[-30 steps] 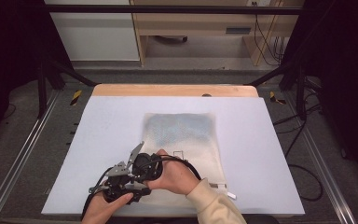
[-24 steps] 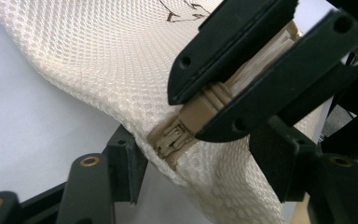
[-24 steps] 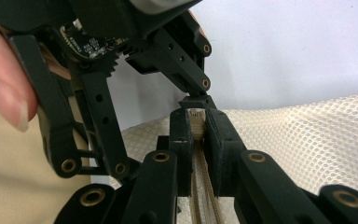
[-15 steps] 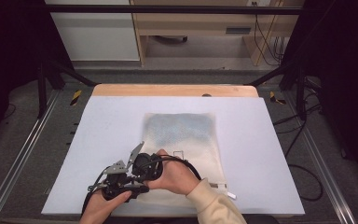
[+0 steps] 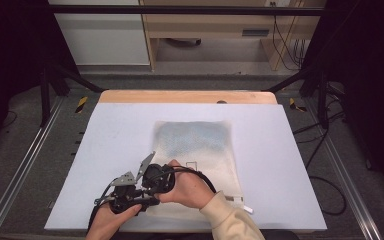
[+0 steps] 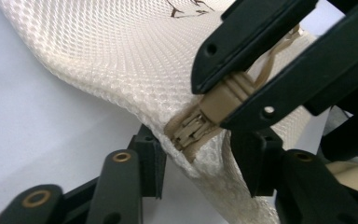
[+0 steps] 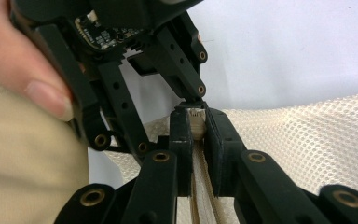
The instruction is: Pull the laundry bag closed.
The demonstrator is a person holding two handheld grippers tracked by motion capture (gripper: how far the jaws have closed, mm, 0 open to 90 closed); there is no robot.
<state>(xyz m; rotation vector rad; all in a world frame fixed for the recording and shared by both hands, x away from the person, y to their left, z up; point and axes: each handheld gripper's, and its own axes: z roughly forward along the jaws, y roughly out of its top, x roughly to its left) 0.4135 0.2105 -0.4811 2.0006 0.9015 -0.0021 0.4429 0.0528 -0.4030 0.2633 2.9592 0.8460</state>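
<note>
Mesh bag (image 5: 195,160), cream-coloured, lies flat on the white table (image 5: 280,150), its near left corner between the two grippers at the near left part of the table.

Right gripper (image 7: 195,126): jaws together, clamped on the tan zipper pull (image 7: 196,122) at the end of the zipper (image 7: 203,196). The zipper tape runs down between the two black fingers (image 7: 223,140). In the left gripper view, the right gripper's fingers (image 6: 242,42) reach in from the upper right and pinch the pull (image 6: 223,100) at the corner of the bag (image 6: 121,60).

Left gripper (image 6: 196,161): jaws partly apart and just now closing. The bag corner with the zipper end (image 6: 186,135) sits between the fingers (image 6: 149,163); whether the pads already press on the mesh cannot be told.

In the high view, both hands sit close together, the left gripper (image 5: 125,192) just beside the right gripper (image 5: 157,177), with the right hand (image 5: 190,187) over the bag's near edge.

Surroundings: a wooden strip (image 5: 187,96) borders the far side of the table. A black cable (image 5: 205,177) loops over the bag beside the right hand. The left gripper's body (image 7: 121,56) stands directly ahead of the right gripper, and a thumb (image 7: 32,84) shows at the left of the right gripper view.
</note>
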